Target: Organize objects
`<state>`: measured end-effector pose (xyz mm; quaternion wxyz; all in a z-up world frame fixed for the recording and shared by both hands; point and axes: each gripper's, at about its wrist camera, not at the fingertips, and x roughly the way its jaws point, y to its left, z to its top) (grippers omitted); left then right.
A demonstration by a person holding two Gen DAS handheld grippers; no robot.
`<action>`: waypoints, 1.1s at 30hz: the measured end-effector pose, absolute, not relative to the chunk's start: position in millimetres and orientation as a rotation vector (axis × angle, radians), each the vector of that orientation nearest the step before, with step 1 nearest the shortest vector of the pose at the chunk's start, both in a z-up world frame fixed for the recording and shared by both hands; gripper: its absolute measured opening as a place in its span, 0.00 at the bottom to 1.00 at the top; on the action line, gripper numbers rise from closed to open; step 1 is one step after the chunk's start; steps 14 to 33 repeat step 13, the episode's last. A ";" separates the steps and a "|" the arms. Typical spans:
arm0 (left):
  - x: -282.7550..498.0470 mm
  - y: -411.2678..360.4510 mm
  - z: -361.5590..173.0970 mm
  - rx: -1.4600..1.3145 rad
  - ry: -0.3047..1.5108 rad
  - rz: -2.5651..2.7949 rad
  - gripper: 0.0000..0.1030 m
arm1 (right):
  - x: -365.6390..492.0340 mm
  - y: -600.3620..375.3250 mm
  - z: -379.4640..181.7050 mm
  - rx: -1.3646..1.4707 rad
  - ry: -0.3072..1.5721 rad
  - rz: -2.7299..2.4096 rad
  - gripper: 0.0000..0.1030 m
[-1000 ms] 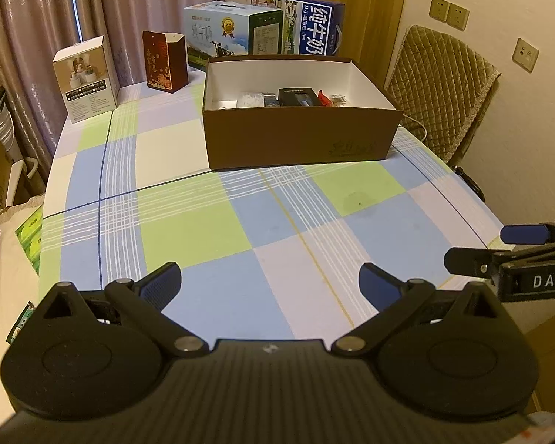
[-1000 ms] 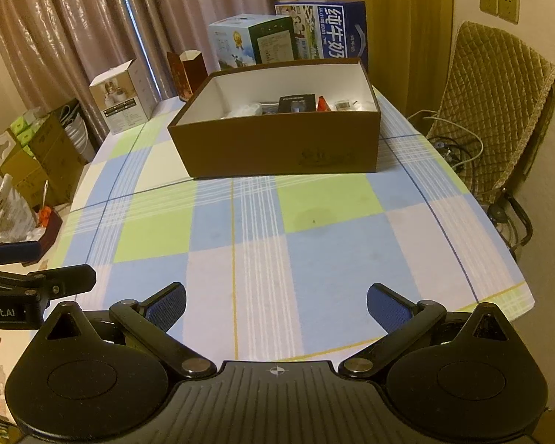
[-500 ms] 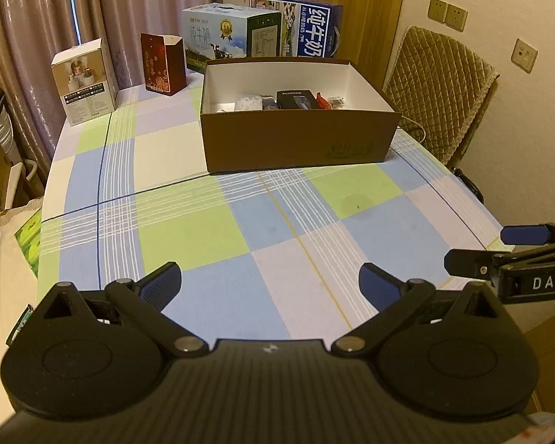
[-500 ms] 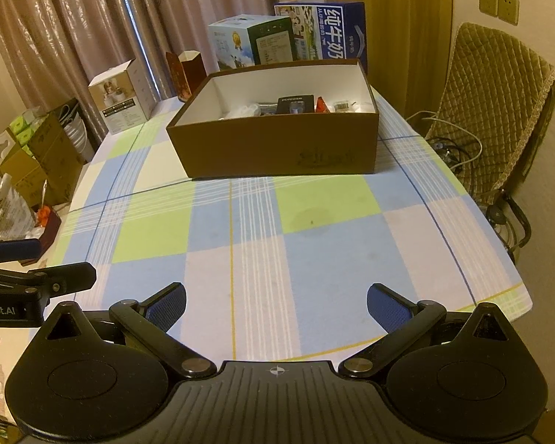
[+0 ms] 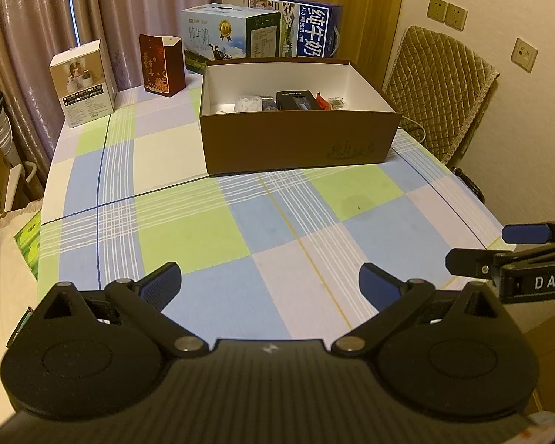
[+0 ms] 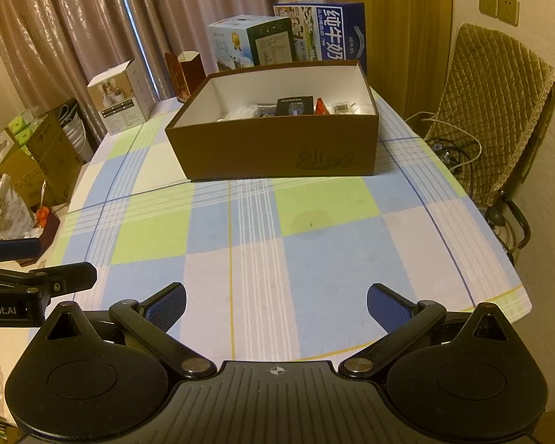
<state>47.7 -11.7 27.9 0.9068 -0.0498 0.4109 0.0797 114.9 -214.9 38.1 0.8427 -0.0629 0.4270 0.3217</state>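
While both the left gripper (image 5: 270, 283) and right gripper (image 6: 276, 301) hang spread and empty above the checked tablecloth (image 5: 188, 229), the brown cardboard box (image 5: 299, 144) sits well ahead.

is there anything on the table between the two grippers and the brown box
Nothing visible. Only bare checked tablecloth lies between the open left gripper, the open right gripper and the brown box. The box's near wall hides part of the items inside it.
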 end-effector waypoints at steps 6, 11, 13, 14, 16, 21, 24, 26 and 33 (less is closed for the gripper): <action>49.7 -11.8 28.2 -0.101 0.847 0.163 0.98 | 114.9 -214.7 38.1 -0.133 0.903 0.679 0.98; 53.7 -12.0 28.2 -0.095 0.846 0.164 0.98 | 118.7 -215.7 38.5 -0.130 0.906 0.676 0.98; 55.8 -11.8 28.5 -0.096 0.845 0.164 0.98 | 121.1 -215.0 37.9 -0.130 0.908 0.672 0.98; 55.8 -11.8 28.5 -0.096 0.845 0.164 0.98 | 121.1 -215.0 37.9 -0.130 0.908 0.672 0.98; 55.8 -11.8 28.5 -0.096 0.845 0.164 0.98 | 121.1 -215.0 37.9 -0.130 0.908 0.672 0.98; 55.8 -11.8 28.5 -0.096 0.845 0.164 0.98 | 121.1 -215.0 37.9 -0.130 0.908 0.672 0.98; 55.8 -11.8 28.5 -0.096 0.845 0.164 0.98 | 121.1 -215.0 37.9 -0.130 0.908 0.672 0.98; 55.8 -11.8 28.5 -0.096 0.845 0.164 0.98 | 121.1 -215.0 37.9 -0.130 0.908 0.672 0.98; 55.8 -11.8 28.5 -0.096 0.845 0.164 0.98 | 121.1 -215.0 37.9 -0.130 0.908 0.672 0.98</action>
